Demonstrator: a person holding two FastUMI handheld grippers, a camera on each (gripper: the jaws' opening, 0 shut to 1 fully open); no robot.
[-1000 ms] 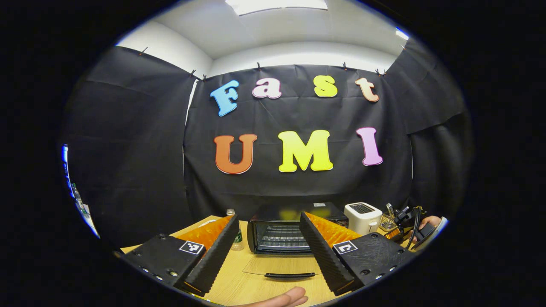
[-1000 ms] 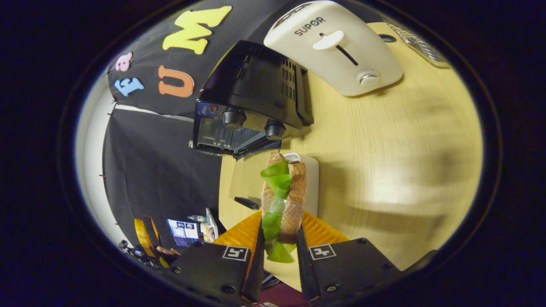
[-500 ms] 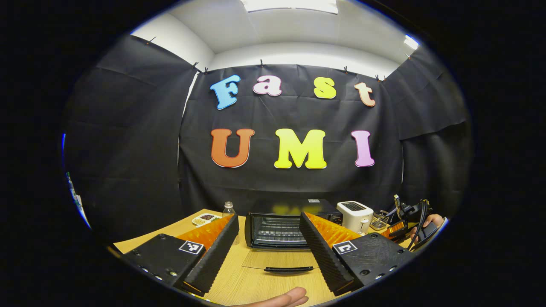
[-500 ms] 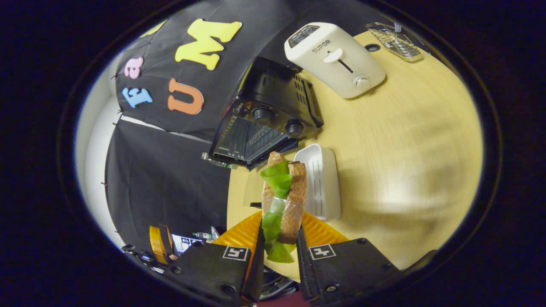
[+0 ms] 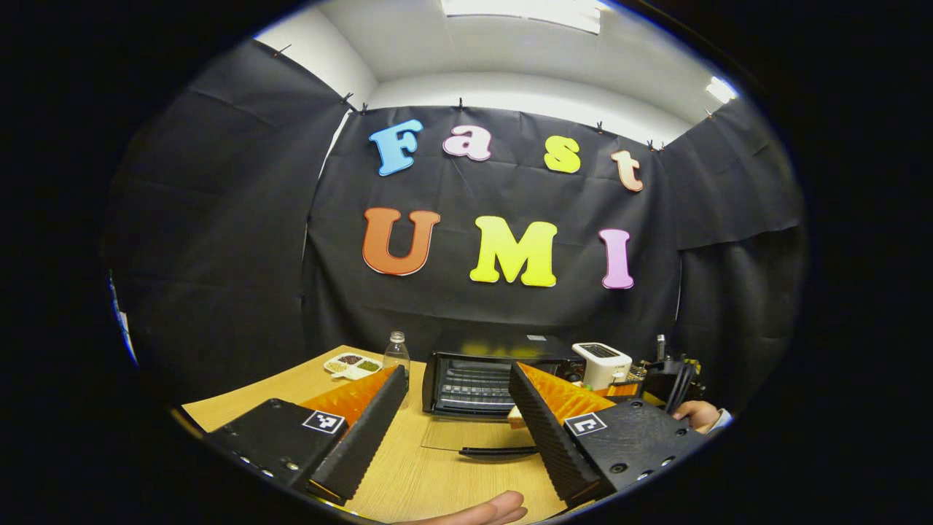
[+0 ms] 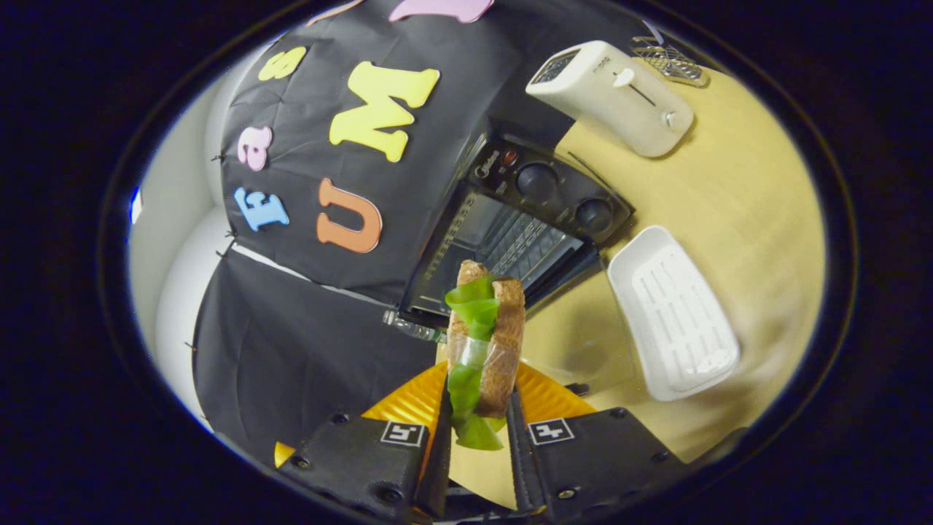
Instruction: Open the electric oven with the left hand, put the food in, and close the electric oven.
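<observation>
The electric oven (image 5: 485, 379) is already opened, its glass door (image 5: 474, 437) lowered flat onto the table (image 5: 408, 481). The sandwich (image 6: 485, 343) is clamped in the right gripper (image 6: 477, 430), facing the cavity. The left gripper (image 5: 455, 430) is spread wide, empty. Insertion and closing remain.

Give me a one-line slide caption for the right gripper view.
Right gripper shut on a brown-bread sandwich with green lettuce, aimed at the open black electric oven beside a white ribbed tray.

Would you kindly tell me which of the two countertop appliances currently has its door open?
The black electric oven: its glass door lies folded down onto the table, exposing the wire rack. The white toaster beside it has no door, only top slots.
</observation>
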